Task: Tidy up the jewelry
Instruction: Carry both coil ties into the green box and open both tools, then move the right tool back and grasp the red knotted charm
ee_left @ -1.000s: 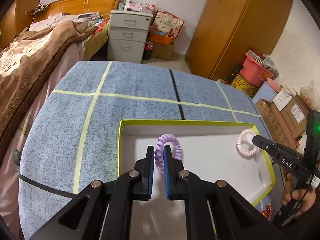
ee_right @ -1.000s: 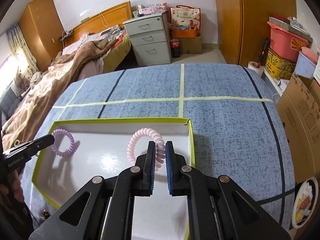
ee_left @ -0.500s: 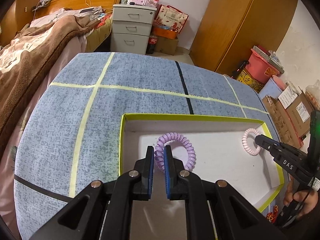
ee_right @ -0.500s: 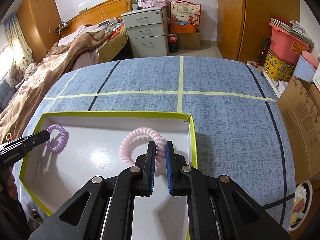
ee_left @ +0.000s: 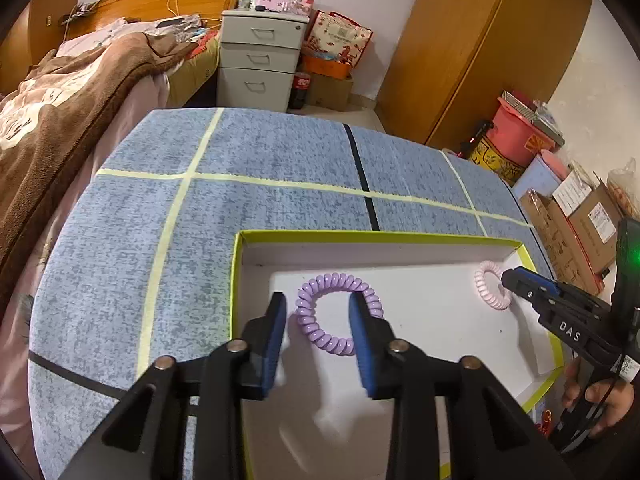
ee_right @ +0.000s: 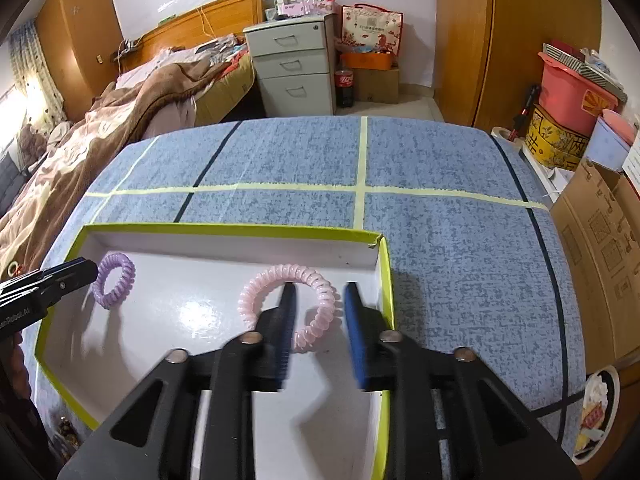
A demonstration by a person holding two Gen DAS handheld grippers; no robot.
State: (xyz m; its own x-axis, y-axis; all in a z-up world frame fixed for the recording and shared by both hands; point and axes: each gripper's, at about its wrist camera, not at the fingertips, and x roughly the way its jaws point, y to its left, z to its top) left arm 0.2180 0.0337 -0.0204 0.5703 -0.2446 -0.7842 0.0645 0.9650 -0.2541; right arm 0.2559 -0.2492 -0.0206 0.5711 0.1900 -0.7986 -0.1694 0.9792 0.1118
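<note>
The purple coil bracelet [ee_left: 338,314] lies flat on the white floor of the tray [ee_left: 360,237], between the tips of my left tongs [ee_left: 318,312], whose jaws have just been opening and now stand apart, gripping nothing. The pink coil bracelet [ee_right: 290,306] lies the same way under my right tongs [ee_right: 320,300], also just opened and released. I judge both coils light, soft and springy, a little slippery; best to pinch one side of the ring across its coils.

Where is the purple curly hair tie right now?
In the left wrist view, the purple hair tie lies on the white tray floor, near its left wall, with the left gripper open around it.
</note>
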